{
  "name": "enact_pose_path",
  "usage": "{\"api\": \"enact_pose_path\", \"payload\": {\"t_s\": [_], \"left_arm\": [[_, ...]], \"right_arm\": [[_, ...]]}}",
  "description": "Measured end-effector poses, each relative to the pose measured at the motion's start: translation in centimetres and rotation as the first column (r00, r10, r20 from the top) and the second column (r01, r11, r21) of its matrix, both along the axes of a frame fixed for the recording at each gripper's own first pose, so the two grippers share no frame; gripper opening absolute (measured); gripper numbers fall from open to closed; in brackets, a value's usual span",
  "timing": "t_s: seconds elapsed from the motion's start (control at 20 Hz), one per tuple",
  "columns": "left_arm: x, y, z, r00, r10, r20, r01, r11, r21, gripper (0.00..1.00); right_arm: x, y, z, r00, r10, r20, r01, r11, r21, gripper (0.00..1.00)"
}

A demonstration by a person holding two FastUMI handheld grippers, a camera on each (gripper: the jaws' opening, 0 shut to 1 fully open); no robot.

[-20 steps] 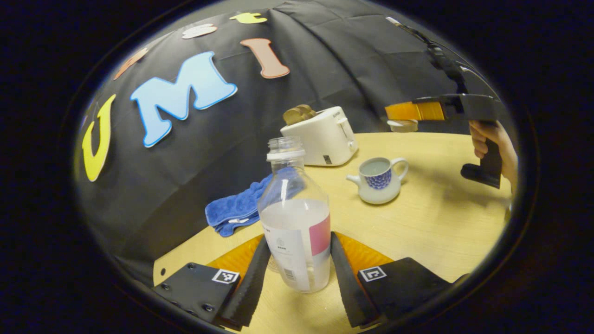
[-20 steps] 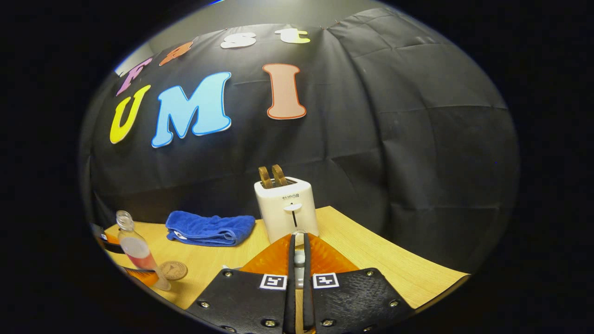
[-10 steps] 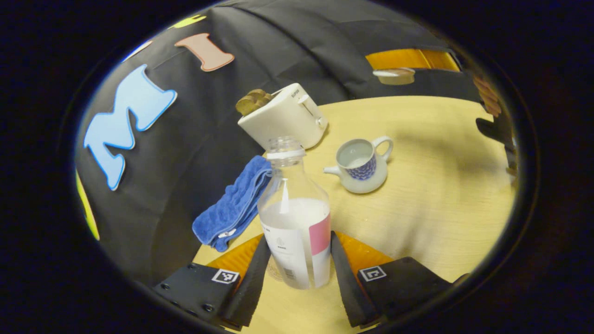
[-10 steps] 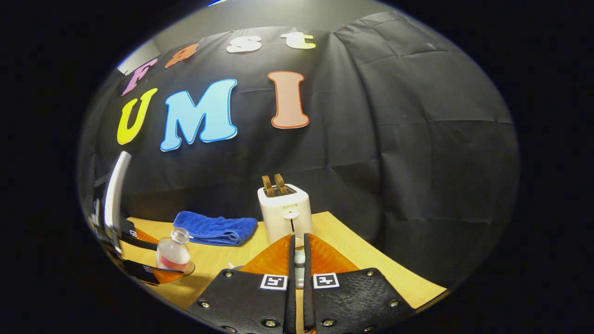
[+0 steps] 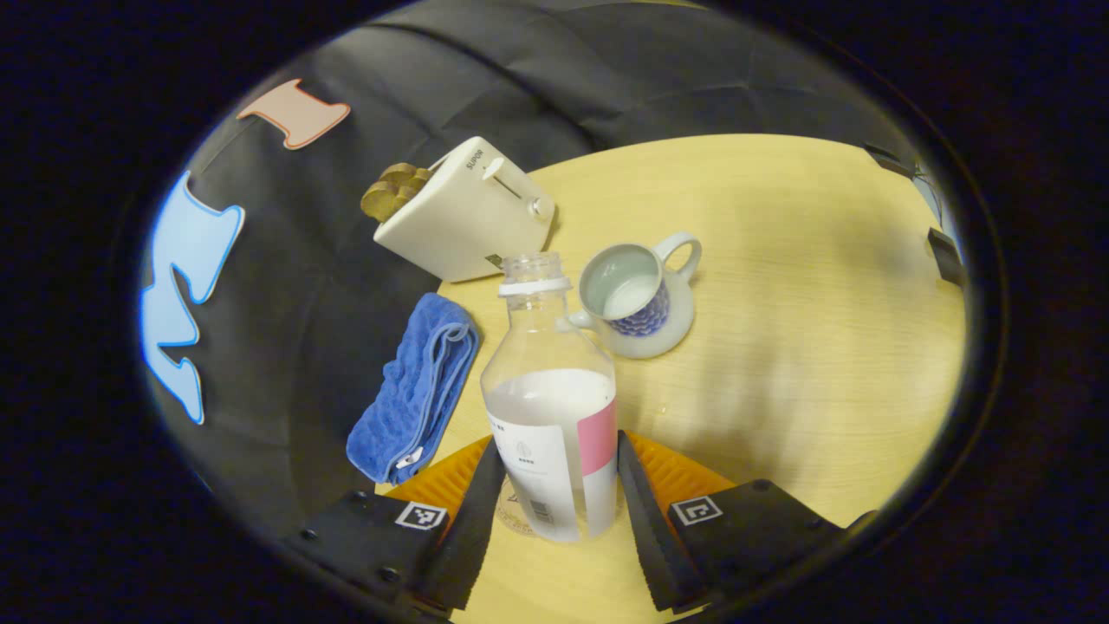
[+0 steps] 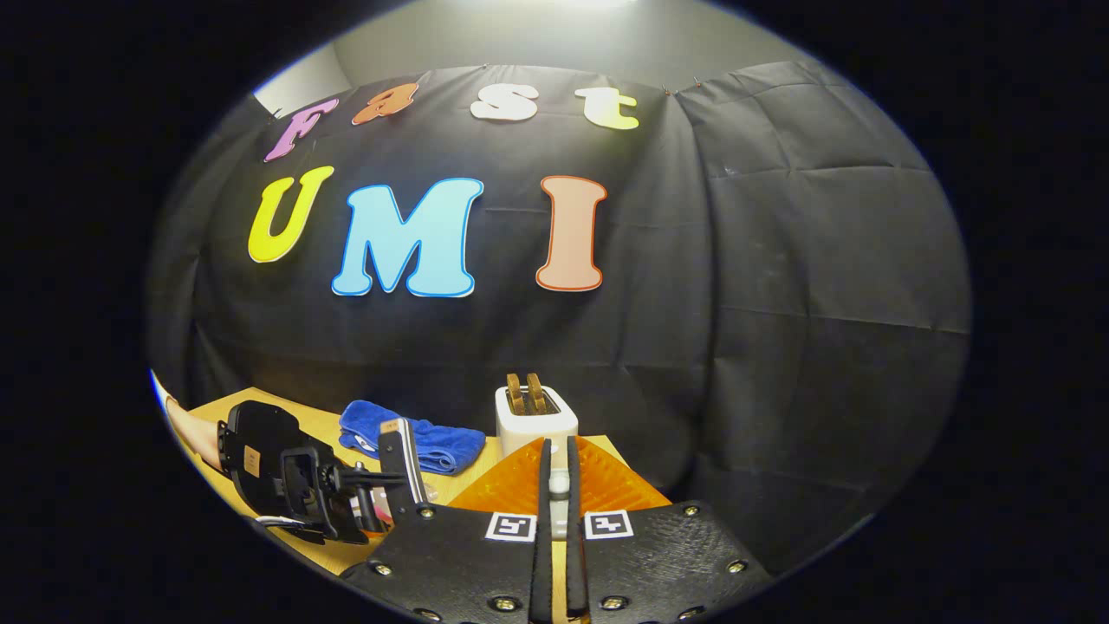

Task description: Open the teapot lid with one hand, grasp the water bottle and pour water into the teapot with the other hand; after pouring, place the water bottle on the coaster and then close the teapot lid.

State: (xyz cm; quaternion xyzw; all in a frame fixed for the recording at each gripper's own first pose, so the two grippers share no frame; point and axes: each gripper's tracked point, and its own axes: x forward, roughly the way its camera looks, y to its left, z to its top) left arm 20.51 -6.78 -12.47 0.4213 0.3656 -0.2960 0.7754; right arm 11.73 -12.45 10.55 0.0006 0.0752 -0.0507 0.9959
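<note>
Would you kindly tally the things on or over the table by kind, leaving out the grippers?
Bottle: 1
Teapot: 1
Toaster: 1
Towel: 1
Coaster: 1
Total: 5

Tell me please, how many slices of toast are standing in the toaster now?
2. Both toast slices stand side by side in the slots on top of the toaster, behind the blue towel. No more can be seen.
</note>
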Motion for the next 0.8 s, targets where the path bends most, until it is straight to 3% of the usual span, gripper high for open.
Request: {"api": "enact_pose_path", "payload": {"t_s": [0.25, 0.65, 0.8], "left_arm": [[0.5, 1.0, 0.1, 0.997, -0.06, -0.055, 0.069, 0.984, 0.166, 0.83], [1.9, 0.5, 0.0, 0.981, -0.163, -0.108, 0.191, 0.91, 0.367, 0.82], [2.0, 0.2, -0.1, 0.975, -0.18, -0.13, 0.218, 0.889, 0.403, 0.82]], "right_arm": [[0.8, -0.9, -1.4, 0.999, 0.015, -0.04, -0.015, 1.0, 0.015, 0.06], [1.4, -2.1, -3.8, 0.998, 0.014, -0.065, -0.01, 0.999, 0.051, 0.06], [1.6, -2.8, -5.1, 0.997, 0.011, -0.081, -0.005, 0.997, 0.072, 0.06]]}}
